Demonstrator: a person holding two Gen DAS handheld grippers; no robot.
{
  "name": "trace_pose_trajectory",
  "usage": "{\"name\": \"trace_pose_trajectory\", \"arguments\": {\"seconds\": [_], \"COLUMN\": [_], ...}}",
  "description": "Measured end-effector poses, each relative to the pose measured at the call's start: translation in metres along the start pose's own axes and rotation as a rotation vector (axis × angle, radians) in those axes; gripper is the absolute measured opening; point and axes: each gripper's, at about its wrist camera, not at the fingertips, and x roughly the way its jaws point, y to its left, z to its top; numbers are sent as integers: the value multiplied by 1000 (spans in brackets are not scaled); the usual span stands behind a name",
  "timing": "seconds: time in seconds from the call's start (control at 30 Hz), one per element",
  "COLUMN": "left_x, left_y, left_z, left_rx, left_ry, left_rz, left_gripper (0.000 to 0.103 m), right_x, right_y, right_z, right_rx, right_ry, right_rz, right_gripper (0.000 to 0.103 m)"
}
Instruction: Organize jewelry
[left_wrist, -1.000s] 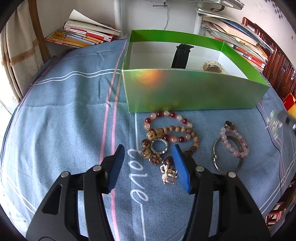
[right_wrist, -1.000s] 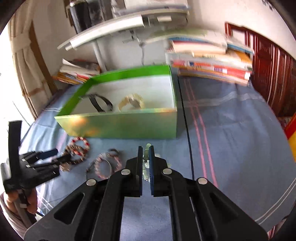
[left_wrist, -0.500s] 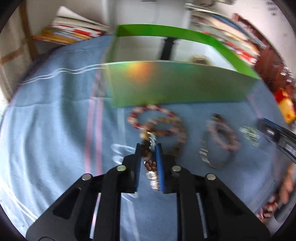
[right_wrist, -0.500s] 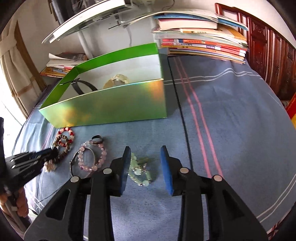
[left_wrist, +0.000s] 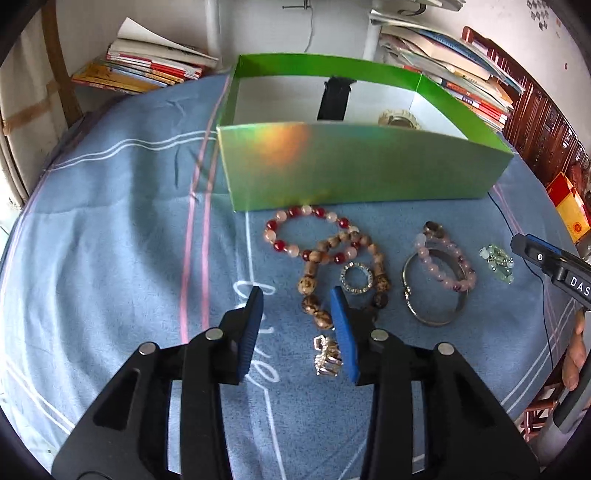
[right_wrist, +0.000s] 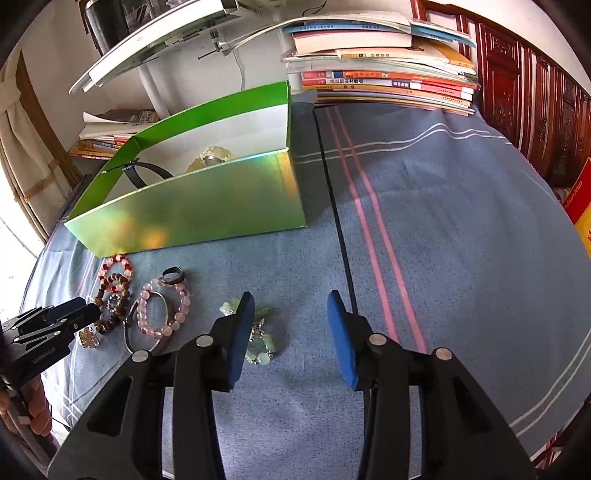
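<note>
Left gripper (left_wrist: 297, 295) hovers with fingers spread; a small gold openwork ornament (left_wrist: 327, 355) lies at its 5 o'clock. Right gripper (right_wrist: 291, 299), likewise spread, has pale-green bead jewelry (right_wrist: 258, 339) at 7 o'clock.

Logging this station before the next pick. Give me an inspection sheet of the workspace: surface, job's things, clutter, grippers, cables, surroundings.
Surface: blue striped cloth covering the table.
Job's things: green box open, already holding a black strap and a pale watch. On the cloth in front of it: red and pink bead bracelet, brown bead bracelet, rhinestone ring, gold clip, pink bead bracelet lying over a metal bangle, pale green bead piece.
Clutter: nothing seen on the cloth.
Grippers: left gripper open, empty; right gripper open, empty.
Cables: thin black cord across the cloth.
Surroundings: book stacks, wooden cabinet.
</note>
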Motion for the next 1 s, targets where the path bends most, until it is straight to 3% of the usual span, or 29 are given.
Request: {"name": "trace_pose_trajectory", "arguments": {"seconds": [0.13,0.27,0.5,0.57,0.67,0.77,0.8,0.83,0.9,0.93,0.97,1.0], "left_x": [6,6,1,4,6,8,9,9,10,9,9,8], "left_y": [-6,-11,-12,-11,-11,-13,-13,-13,-13,-13,-13,-13], "left_z": [1,1,0,0,2,3,4,4,5,5,4,4], "left_rx": [12,13,15,8,3,6,5,5,-2,-4,-5,-8], "left_ry": [1,3,-7,-1,-3,-7,-7,-6,-2,-1,-1,-3], "left_rz": [9,1,-8,-5,-6,-6,-6,-5,-14,-18,-19,-17], "left_gripper": [37,11,12,23,31,30,26,15,12,12,12,12], "right_x": [0,-7,-8,-5,-1,5,6,9,11,11,11,10], "right_y": [-1,-10,-5,3,15,25,27,30,33,36,39,41], "right_z": [-1,0,-5,-6,-7,-9,-10,-11,-13,-13,-14,-15], "right_rx": [3,26,0,-26,-64,-89,-95,-106,-122,-138,-148,-154], "right_ry": [3,-9,1,8,17,31,34,37,37,32,29,32], "right_rz": [-7,-32,-18,-4,9,9,6,4,5,5,12,20], "right_gripper": [41,41,41,41,41,41,41,41,41,37,18,11]}}
